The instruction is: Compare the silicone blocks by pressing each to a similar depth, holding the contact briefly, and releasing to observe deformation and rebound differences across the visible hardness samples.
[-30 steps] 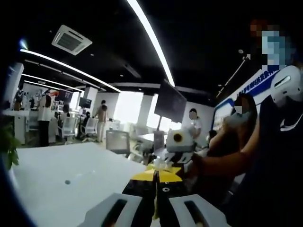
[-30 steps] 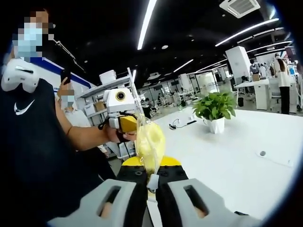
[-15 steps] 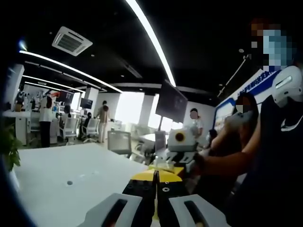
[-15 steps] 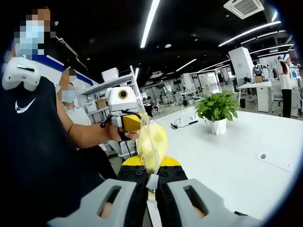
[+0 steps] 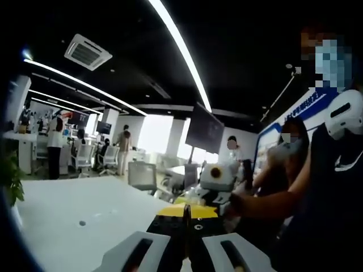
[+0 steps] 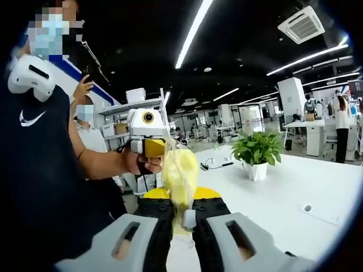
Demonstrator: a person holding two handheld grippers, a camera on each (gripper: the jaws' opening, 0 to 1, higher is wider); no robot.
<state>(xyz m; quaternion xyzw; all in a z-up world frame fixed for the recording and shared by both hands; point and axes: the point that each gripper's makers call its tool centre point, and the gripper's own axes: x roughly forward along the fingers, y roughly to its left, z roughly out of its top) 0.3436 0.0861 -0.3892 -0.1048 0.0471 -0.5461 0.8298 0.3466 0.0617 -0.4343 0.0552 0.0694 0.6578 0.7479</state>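
In the right gripper view my right gripper point(image 6: 182, 218) has its fingers point(image 6: 156, 218) closed to a narrow gap on a pale yellow, translucent, soft-looking silicone piece point(image 6: 180, 181), which rises toward twelve o'clock above the tips; it looks crumpled and glossy, so I judge it light, very pliable and possibly slippery, best pinched low near its base; my left gripper point(image 6: 148, 148), at eleven o'clock, meets its upper end, held above the white table point(image 6: 295, 192); a potted green plant point(image 6: 258, 153) stands at two o'clock. In the left gripper view my left gripper point(image 5: 186, 218) has its fingers nearly together; whether they pinch the piece I cannot tell.
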